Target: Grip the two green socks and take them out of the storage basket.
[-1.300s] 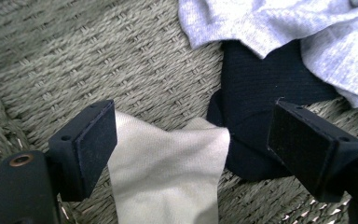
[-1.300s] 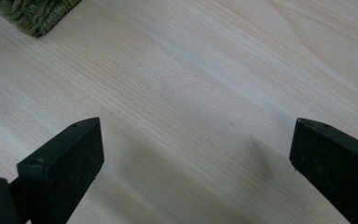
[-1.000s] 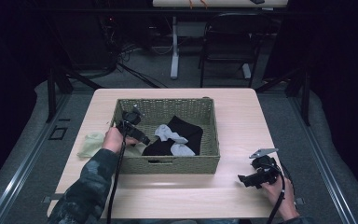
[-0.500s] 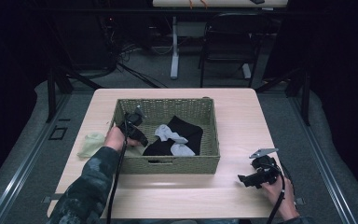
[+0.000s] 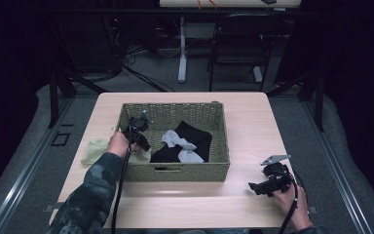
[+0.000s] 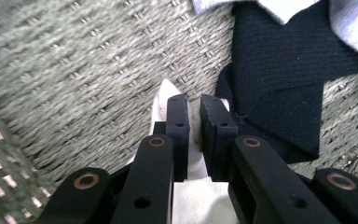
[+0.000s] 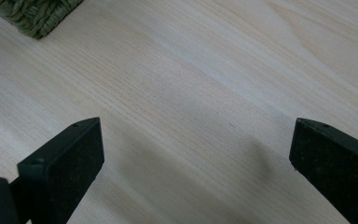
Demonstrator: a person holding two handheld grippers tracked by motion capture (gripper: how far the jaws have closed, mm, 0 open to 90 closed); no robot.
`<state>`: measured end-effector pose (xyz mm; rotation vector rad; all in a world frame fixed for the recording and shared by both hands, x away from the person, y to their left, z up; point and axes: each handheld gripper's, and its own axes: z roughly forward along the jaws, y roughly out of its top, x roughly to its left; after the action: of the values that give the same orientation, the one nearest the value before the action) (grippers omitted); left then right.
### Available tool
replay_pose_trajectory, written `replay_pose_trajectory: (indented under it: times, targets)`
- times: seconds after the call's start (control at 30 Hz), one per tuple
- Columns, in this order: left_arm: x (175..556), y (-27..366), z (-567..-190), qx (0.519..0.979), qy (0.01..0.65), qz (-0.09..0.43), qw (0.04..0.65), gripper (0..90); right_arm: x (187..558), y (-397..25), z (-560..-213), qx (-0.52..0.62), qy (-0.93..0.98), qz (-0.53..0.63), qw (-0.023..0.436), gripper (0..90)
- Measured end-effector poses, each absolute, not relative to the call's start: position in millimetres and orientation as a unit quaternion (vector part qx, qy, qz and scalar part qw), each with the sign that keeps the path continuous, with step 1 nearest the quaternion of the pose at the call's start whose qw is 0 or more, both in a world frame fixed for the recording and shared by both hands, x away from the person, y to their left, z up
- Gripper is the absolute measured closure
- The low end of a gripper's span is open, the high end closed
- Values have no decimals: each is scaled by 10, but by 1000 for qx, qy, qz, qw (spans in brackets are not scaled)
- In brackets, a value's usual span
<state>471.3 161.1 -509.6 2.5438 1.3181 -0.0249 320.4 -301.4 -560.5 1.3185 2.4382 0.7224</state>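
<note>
Woven basket holding one black cloth, left gripper fingers pinching one white cloth, right gripper fingers spread.

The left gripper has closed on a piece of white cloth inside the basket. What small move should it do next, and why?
Probably lift straight up a little. The left gripper has its jaws nearly shut on the white cloth piece, low against the floor of the green woven basket, beside the dark navy knitted cloth. A short rise would test the grip and free it from that neighbour.

text: none legible | labels: none | brands: none | numbers: none | signs: none
</note>
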Motion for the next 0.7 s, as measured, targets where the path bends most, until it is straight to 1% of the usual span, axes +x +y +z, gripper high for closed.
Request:
replay_pose_trajectory:
  times: [0.17,0.33,0.6,0.7]
  targets:
    - [4692,1680,-4988,876,455,-4,159,825,3215,-3005,-5610,458,842,250,138,22]
    - [4672,1734,-4797,877,445,14,178,825,3247,-3001,-5628,457,843,251,132,22]
    - [4648,1801,-4520,870,444,32,213,826,3231,-2999,-5611,455,843,252,134,22]
    - [4645,1799,-4440,870,441,38,217,826,3230,-3007,-5604,455,844,248,135,22]
